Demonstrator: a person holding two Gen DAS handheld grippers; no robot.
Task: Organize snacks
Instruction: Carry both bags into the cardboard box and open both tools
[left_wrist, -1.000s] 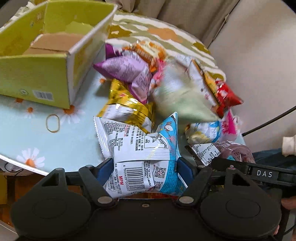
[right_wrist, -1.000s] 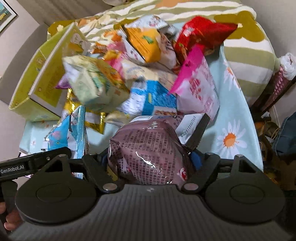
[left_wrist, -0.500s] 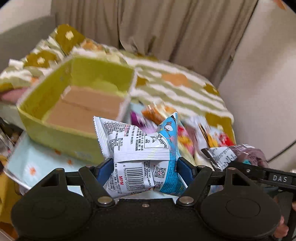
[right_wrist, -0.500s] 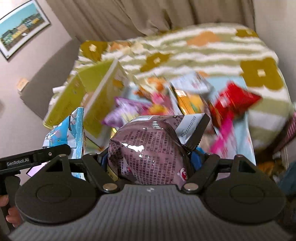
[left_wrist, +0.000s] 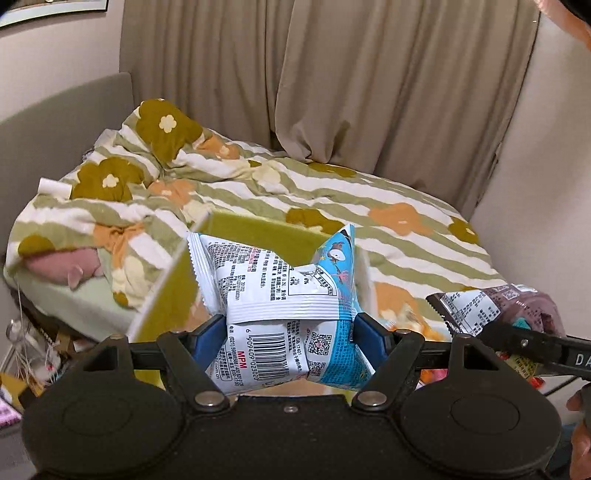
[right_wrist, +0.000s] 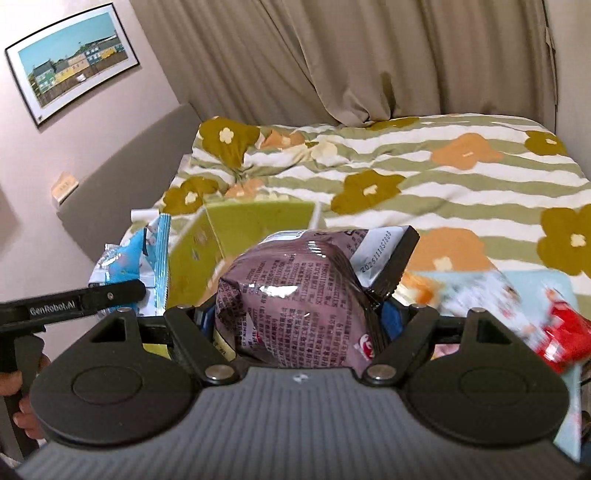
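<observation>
Both grippers have risen since the earlier frame, so the views look across the bed instead of down at the snack pile. Left gripper (left_wrist: 290, 334) is clamped on the white-and-blue plastic snack packet (left_wrist: 280, 295), squeezed at mid-body, probably to stop it slipping. Beyond it stands the yellow-green cardboard box (right_wrist: 236, 229), open-topped, the likely destination. Right gripper (right_wrist: 301, 321) is closed on the puffy mauve foil snack bag (right_wrist: 295, 295), held clear of the red snack packet (right_wrist: 561, 332) on the worktop.
</observation>
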